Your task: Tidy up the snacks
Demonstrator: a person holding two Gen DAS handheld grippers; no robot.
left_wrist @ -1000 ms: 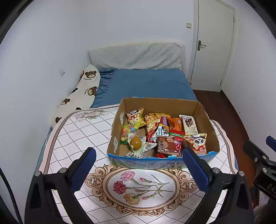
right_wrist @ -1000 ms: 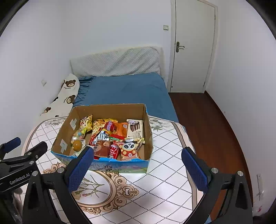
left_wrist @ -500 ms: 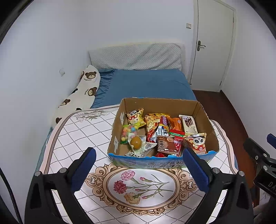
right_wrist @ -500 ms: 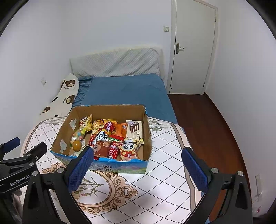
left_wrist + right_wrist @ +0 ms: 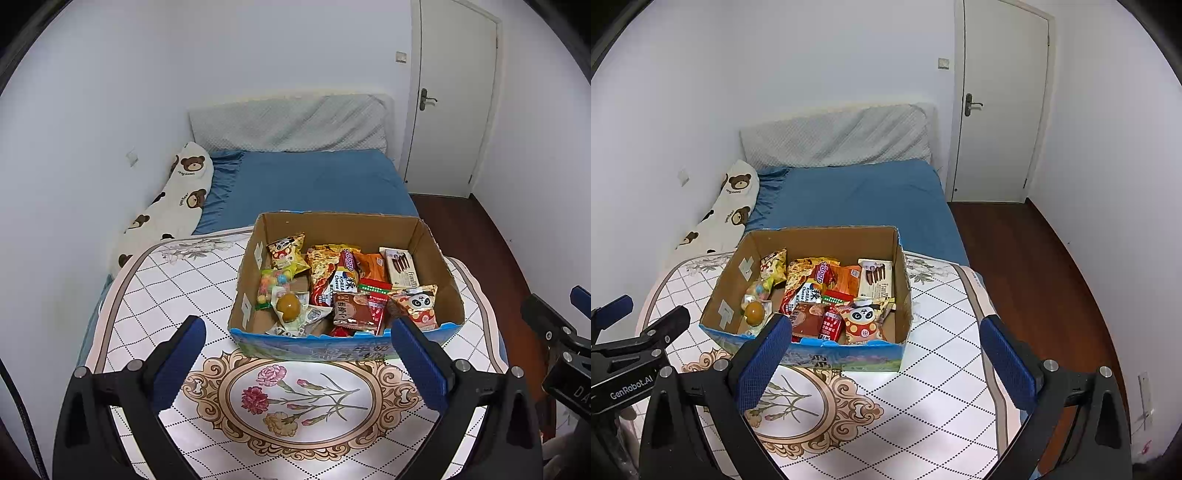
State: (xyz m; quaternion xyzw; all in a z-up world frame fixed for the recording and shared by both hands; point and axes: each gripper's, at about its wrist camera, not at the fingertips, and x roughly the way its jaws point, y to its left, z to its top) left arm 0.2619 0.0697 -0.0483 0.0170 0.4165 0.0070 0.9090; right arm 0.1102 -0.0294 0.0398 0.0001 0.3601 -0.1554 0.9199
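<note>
At the bottom of the left wrist view, the left gripper (image 5: 295, 363) hangs with its blue-padded fingers (image 5: 179, 363) spread wide and nothing between them, above the flower medallion (image 5: 299, 397) printed on the table cover (image 5: 173, 280). In the right wrist view the right gripper (image 5: 882, 362) sits the same way at the bottom of the frame, its fingers (image 5: 1006, 363) wide apart and empty, over the diamond-patterned part of the cover (image 5: 942, 321); the left gripper's black body shows at that frame's lower left edge. Just beyond both grippers, in the centre of each frame, stands the open cardboard box (image 5: 424, 236) with a blue printed front wall, resting on the cover. Its snacks are crowded toward the right side: a panda packet (image 5: 419, 306) at the near right corner, a brown wrapper (image 5: 352, 308) beside it, a round golden sweet in clear wrap (image 5: 289, 304) toward the near left, a bag of coloured candies (image 5: 273, 282) behind that, a second panda packet (image 5: 287, 254) at the far left, and a white chocolate-biscuit box (image 5: 400, 266) at the far right. Behind the table, in the middle of the frame, lies a bed with a blue sheet (image 5: 314, 184), a bear-print bolster (image 5: 173, 199) along its left side, and a pale quilted headboard (image 5: 291, 123) against the wall. A closed white door (image 5: 454, 99) fills the upper right.
</note>
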